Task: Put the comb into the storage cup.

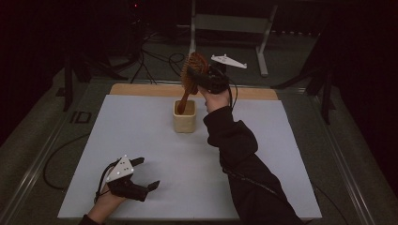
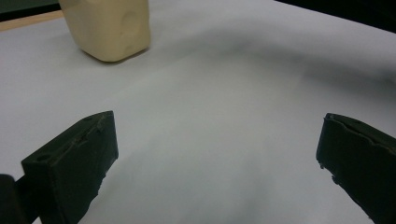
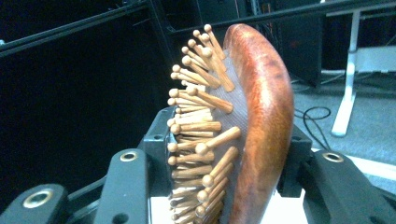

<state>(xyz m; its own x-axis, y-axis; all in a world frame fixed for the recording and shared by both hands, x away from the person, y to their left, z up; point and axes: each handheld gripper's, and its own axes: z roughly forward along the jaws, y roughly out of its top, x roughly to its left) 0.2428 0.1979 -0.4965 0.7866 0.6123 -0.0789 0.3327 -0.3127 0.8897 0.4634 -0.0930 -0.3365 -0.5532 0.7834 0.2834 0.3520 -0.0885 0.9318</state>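
A wooden hairbrush with peg bristles stands tilted, its handle down inside a cream square cup at the back middle of the white mat. My right gripper is shut on the brush's head; in the right gripper view the brush rises between the two black jaws, bristles facing left. My left gripper rests low on the mat at the front left, open, with nothing between its fingers. The cup stands beyond it in the left gripper view.
The white mat covers a wooden tabletop. A metal stand and cables lie on the floor behind the table. A black sleeve crosses the mat's right half.
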